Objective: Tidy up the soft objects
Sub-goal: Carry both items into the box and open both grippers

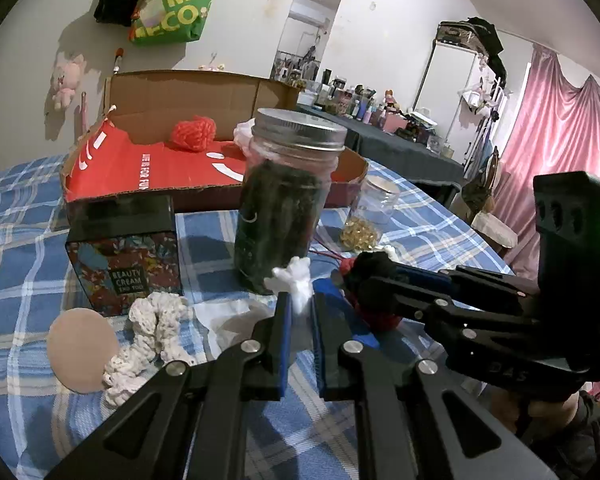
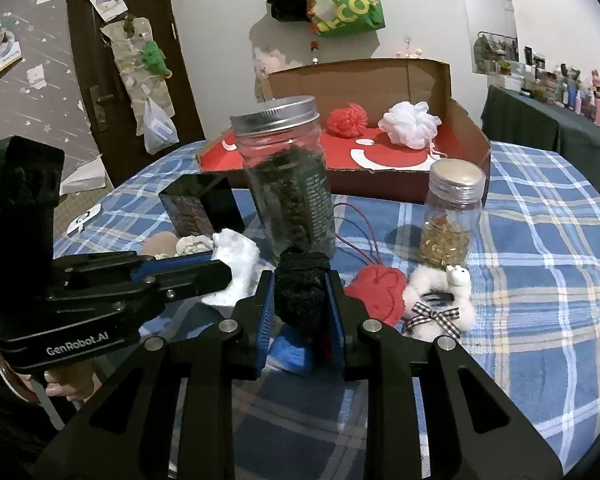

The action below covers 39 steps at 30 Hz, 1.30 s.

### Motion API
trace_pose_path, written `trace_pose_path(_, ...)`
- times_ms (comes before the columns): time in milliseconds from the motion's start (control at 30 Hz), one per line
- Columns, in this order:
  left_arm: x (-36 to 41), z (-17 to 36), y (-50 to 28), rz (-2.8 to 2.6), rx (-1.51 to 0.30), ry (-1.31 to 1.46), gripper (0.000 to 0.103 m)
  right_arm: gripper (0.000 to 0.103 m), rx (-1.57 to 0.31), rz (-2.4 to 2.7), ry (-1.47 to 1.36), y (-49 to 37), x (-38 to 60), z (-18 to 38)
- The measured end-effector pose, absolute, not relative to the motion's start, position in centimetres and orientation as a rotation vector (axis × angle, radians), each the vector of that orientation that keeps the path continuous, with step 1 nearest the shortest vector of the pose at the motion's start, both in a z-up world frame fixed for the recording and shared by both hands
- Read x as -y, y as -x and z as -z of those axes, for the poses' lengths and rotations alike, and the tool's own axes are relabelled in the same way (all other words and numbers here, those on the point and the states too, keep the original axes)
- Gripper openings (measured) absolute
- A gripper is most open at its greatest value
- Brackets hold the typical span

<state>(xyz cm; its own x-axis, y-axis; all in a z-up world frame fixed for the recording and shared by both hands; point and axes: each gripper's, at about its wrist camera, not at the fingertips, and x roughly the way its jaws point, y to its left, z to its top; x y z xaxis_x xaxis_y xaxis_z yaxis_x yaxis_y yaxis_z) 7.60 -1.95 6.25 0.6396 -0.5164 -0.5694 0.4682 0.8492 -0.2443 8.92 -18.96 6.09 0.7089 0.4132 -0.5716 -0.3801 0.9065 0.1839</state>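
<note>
My left gripper (image 1: 300,308) is shut on a white fluffy piece (image 1: 294,280), held above the checked tablecloth; it also shows in the right wrist view (image 2: 236,264). My right gripper (image 2: 300,300) is shut on a black fuzzy ball (image 2: 300,292), seen from the left wrist view too (image 1: 369,266). A red yarn ball (image 2: 375,294) and a white plush toy with a checked bow (image 2: 439,300) lie right of it. A blue soft piece (image 2: 292,350) lies under the right gripper. An open cardboard box (image 2: 465,128) at the back holds a red pom (image 2: 345,118) and a white mesh puff (image 2: 409,122).
A tall jar with dark contents (image 2: 292,184) stands just beyond both grippers. A small jar of gold bits (image 2: 451,216) is to its right. A dark cream box (image 1: 124,256), a white knitted rope (image 1: 148,336) and a beige round pad (image 1: 82,354) lie on the left.
</note>
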Motion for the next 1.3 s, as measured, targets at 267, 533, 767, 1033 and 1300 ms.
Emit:
trace_pose_path(267,1.3,-6.0,-7.2,0.526,-0.666,0.110,0.010,0.023,-0.678,-0.443,-0.057,-9.6,19.5,-6.0)
trace_pose_path(533,-1.9,-6.3,-6.6,0.447,-0.666,0.161,0.010,0.023,-0.690,-0.405,-0.055,-9.6,21.3,-6.3)
trace_pose_path(767,-5.2,-6.8,-6.1,0.365,-0.654,0.210,0.010,0.023,-0.682,-0.353,-0.038,-9.5,22.5,-7.0)
trace_pose_path(1033,-8.1,-7.2,-6.7,0.298,-0.674,0.232,0.010,0.023,-0.688,-0.268,-0.065,-9.8,25.1,-7.0)
trace_pose_path(1300,-10.0,-7.1,-8.7,0.248,-0.715,0.205,0.010,0.023,-0.700,-0.205,-0.079,-10.5,27.3,-6.8)
